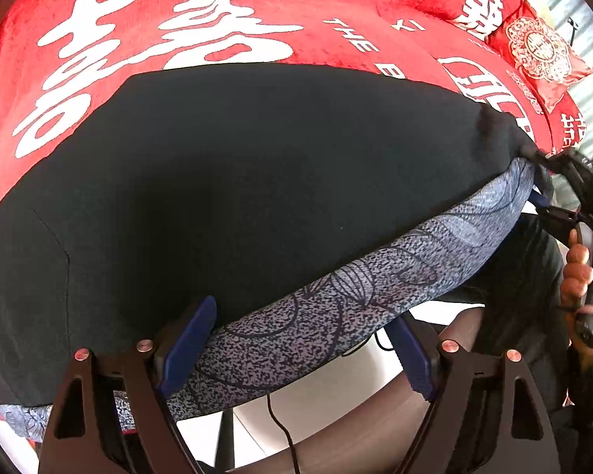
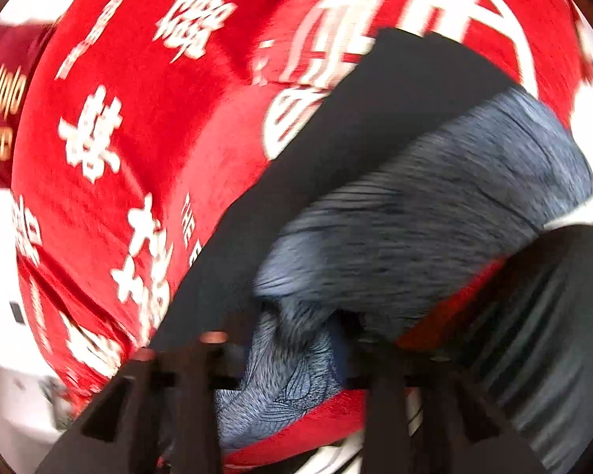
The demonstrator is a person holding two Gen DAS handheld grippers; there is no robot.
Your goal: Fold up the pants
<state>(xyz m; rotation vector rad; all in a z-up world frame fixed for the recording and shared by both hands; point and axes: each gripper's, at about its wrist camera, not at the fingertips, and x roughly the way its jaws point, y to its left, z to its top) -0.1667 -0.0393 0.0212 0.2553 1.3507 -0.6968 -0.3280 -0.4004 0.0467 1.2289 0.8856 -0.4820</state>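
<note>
Two grippers work the pants (image 1: 237,166) waistband: left gripper (image 1: 296,351) released, right gripper (image 1: 549,193) pinching it lower right, awaiting a left regrasp.

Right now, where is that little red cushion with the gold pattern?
In the left wrist view, the red cushion sits at the upper right, on the far part of the red blanket, beyond the black pants.

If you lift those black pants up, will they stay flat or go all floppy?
Probably floppy: the pants already sag between the left claw and the right claw. Likely light too, since the thin cloth drapes smoothly over the red blanket.
</note>
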